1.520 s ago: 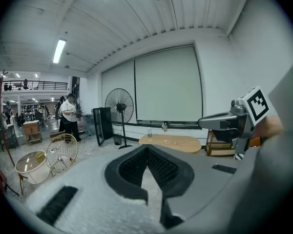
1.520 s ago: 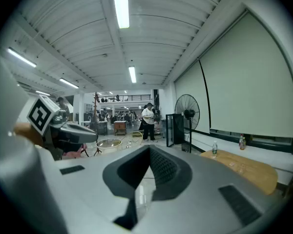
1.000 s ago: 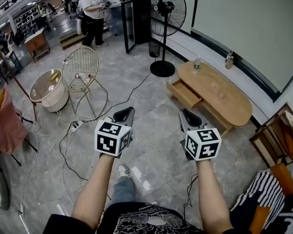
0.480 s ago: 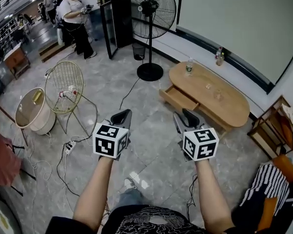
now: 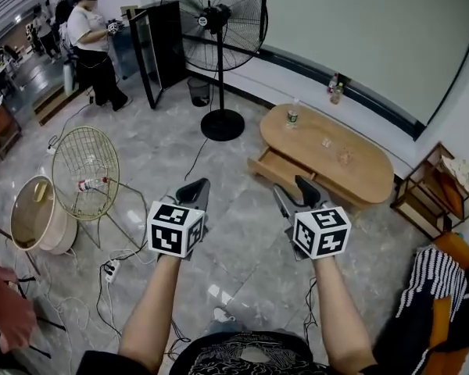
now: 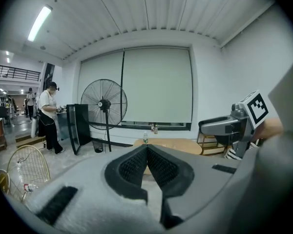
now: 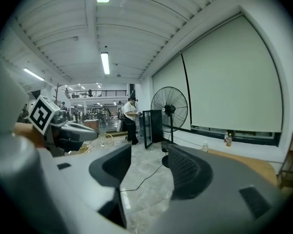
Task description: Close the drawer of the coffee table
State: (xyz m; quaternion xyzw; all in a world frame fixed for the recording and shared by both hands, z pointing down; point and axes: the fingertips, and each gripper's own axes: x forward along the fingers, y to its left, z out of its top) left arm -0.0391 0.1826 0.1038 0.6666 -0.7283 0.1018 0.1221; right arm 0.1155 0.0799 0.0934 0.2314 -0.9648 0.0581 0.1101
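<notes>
Ahead, our left gripper (image 5: pixel 194 187) closed and empty, our right gripper (image 5: pixel 291 191) just opening, nothing between, far right the table (image 5: pixel 367 174), its drawer (image 5: pixel 273 167) out

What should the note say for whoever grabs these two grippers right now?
Left gripper: jaws together, nothing in them.
Right gripper: jaws apart, have just been opening, nothing between them.
Both are held out over the floor, short of the coffee table, and touch nothing.
The drawer sticks out of the table's near side, open.
Done: nothing on the drawer yet.
Left: step up to the table, set a gripper against the drawer front, and probably push it in until it sits flush.
</notes>
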